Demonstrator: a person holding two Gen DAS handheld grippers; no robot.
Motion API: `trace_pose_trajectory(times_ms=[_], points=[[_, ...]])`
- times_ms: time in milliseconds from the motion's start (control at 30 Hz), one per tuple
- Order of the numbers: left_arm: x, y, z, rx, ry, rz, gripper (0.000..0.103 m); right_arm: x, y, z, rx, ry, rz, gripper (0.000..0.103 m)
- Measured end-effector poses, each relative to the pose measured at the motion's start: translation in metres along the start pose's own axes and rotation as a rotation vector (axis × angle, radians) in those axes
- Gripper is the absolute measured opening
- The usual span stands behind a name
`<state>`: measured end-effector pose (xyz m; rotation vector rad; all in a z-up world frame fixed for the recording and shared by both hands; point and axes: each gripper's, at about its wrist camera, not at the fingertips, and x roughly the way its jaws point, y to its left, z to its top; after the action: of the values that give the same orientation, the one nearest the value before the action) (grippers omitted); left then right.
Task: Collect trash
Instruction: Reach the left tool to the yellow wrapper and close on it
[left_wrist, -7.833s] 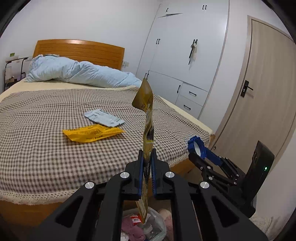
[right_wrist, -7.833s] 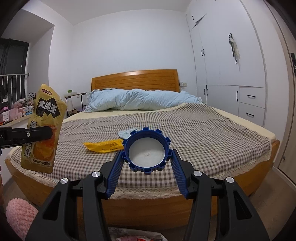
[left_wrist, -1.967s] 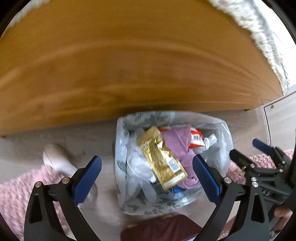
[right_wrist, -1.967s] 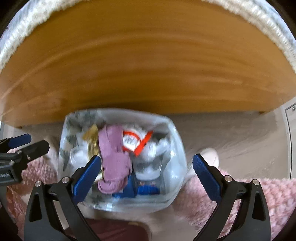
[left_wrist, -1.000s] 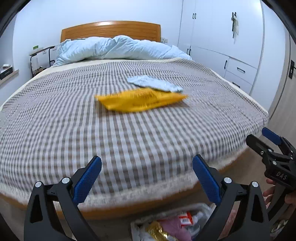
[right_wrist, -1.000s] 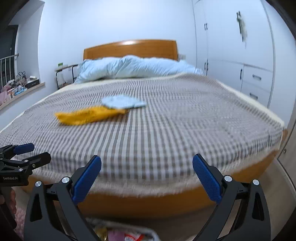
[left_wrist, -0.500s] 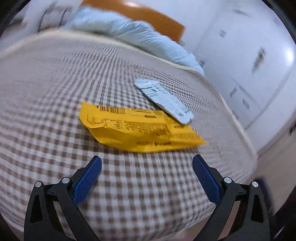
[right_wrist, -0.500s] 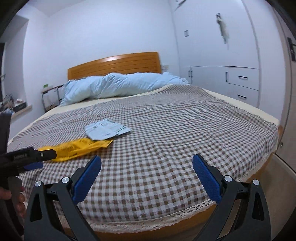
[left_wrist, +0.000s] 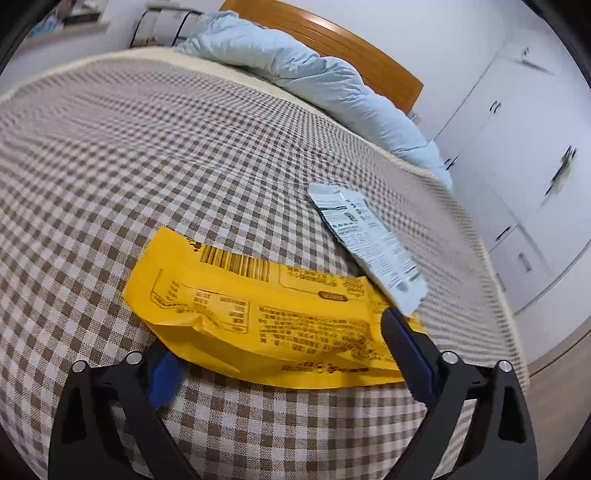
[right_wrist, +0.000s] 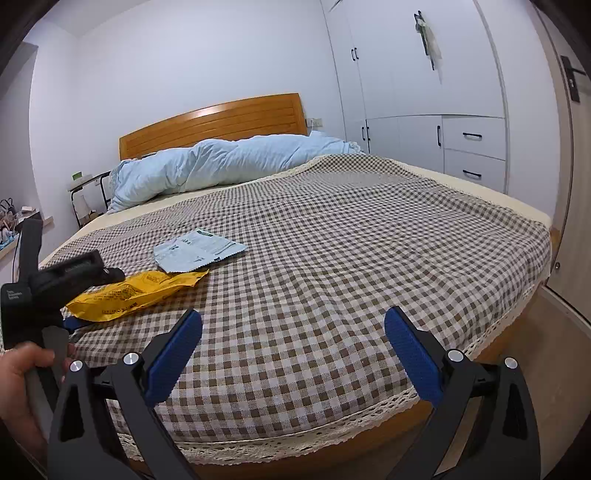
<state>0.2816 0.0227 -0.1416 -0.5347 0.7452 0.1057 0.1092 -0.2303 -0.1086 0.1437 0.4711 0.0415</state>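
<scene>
Fingers of the left tool (left_wrist: 284, 354) spread wide around the yellow wrapper (left_wrist: 266, 310), gripping nothing; right tool (right_wrist: 291, 350) wide open, empty.

Two wrappers on one bed, two tools

One yellow wrapper (left_wrist: 266, 314) and one pale blue-white wrapper (left_wrist: 365, 245) lie on one bed (right_wrist: 369, 240). One light blue duvet (right_wrist: 221, 166), one wooden headboard (right_wrist: 221, 122). Two tools: left tool (left_wrist: 280, 363), right tool (right_wrist: 291, 354). One hand (right_wrist: 18, 384) shows.
</scene>
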Motion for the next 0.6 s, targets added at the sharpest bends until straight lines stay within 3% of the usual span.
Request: trace_pose_trajectory(times_ms=[133,333,367,400,433,600], points=[[0.005,-0.006,-0.001,0.048,-0.011,0.048,0.089,-0.002,0.002,-0.002,0.0,0.003,0.003,0.095],[0.005,-0.005,-0.002,0.103,-0.019,0.049,0.08,-0.003,0.003,-0.006,-0.011,0.009,-0.002,0.095],[0.005,-0.005,-0.001,0.106,-0.026,0.042,0.074,-0.003,0.003,-0.007,-0.013,0.012,-0.004,0.095],[0.004,-0.006,0.0,0.109,-0.038,0.035,0.037,-0.003,0.004,-0.008,-0.015,0.016,-0.005,0.095],[0.004,-0.003,0.002,0.098,-0.042,0.02,0.031,-0.003,0.004,-0.009,-0.017,0.019,-0.007,0.095],[0.003,0.007,0.005,0.078,-0.037,-0.029,0.027,0.0,0.004,-0.014,-0.023,0.035,-0.015,0.095]])
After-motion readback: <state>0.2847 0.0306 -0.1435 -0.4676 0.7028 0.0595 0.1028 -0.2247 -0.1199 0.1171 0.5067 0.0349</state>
